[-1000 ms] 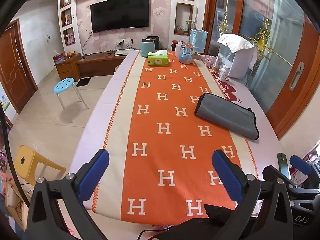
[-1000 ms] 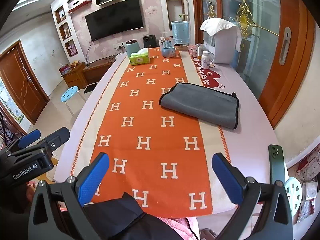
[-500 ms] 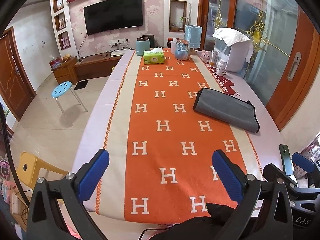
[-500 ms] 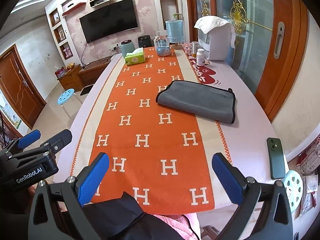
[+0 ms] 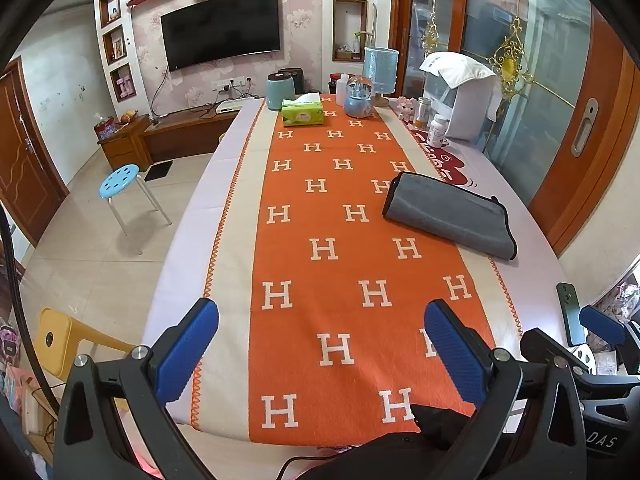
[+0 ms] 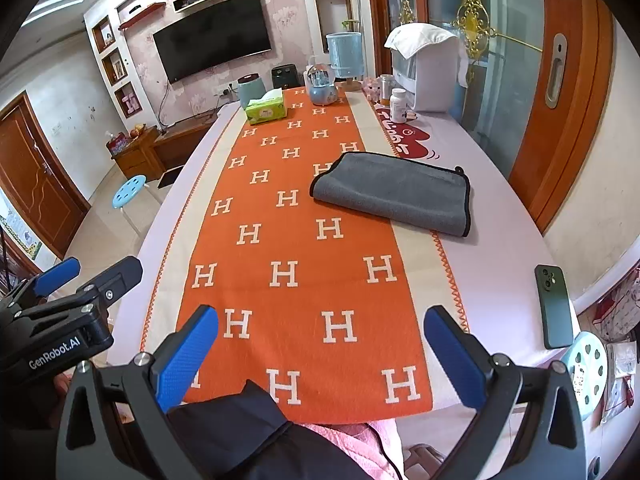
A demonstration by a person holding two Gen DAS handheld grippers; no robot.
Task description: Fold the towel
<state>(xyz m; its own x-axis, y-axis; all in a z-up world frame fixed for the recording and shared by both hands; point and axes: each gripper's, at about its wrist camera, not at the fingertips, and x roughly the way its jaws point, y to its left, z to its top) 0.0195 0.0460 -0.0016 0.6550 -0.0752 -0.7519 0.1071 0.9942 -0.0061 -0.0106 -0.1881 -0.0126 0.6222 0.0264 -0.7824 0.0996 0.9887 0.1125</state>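
A grey towel with black edging [image 5: 448, 216] lies folded into a long strip on the right side of the orange H-patterned table runner [image 5: 320, 248]; it also shows in the right wrist view [image 6: 392, 196]. My left gripper [image 5: 320, 344] is open and empty above the table's near edge, well short of the towel. My right gripper [image 6: 320, 344] is open and empty, also near the front edge. The left gripper's body shows at the left of the right wrist view [image 6: 60, 316].
A dark green phone [image 6: 554, 306] lies at the table's near right edge. A green tissue box [image 5: 302, 112], blue jars, pill bottles and a white appliance [image 6: 426, 72] stand at the far end. A blue stool [image 5: 120, 178] and yellow chair [image 5: 60, 340] stand left.
Both grippers have pulled back and risen slightly from the table, so the towel looks farther away. Both stay open. The towel has not moved.
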